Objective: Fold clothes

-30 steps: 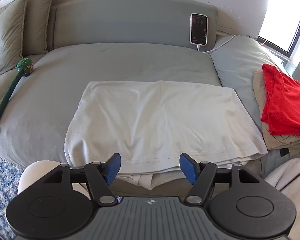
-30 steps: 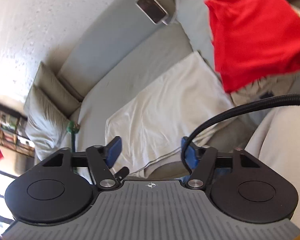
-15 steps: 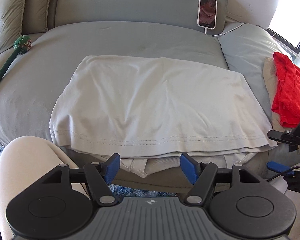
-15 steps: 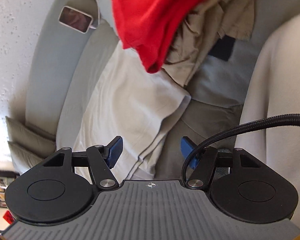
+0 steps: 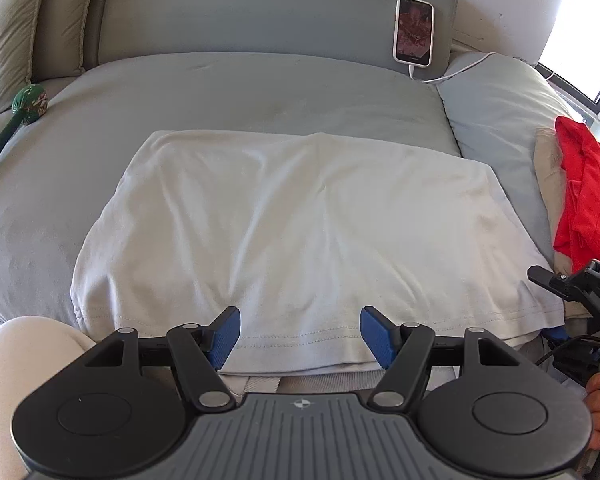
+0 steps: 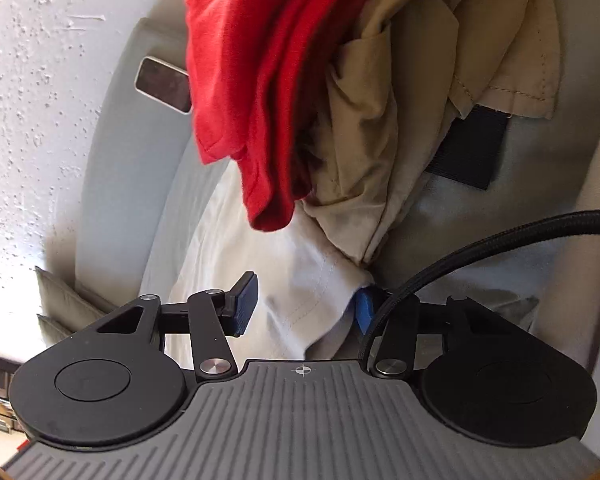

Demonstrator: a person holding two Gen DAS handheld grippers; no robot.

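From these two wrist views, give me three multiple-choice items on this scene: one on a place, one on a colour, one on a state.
1. Where does the phone stand?
A. Propped against the grey headboard
B. Flat on the white T-shirt
C. On the floor

2. What colour is the garment lying on the beige clothes?
A. Blue
B. Red
C. Green

3. What is between the pads of the right gripper?
A. Nothing
B. The phone's cable
C. A corner of the white T-shirt

Answers:
1 A, it leans upright on the headboard with its cable plugged in.
2 B, the red cloth drapes over the beige pile.
3 C, the hemmed corner lies between the closing jaws.
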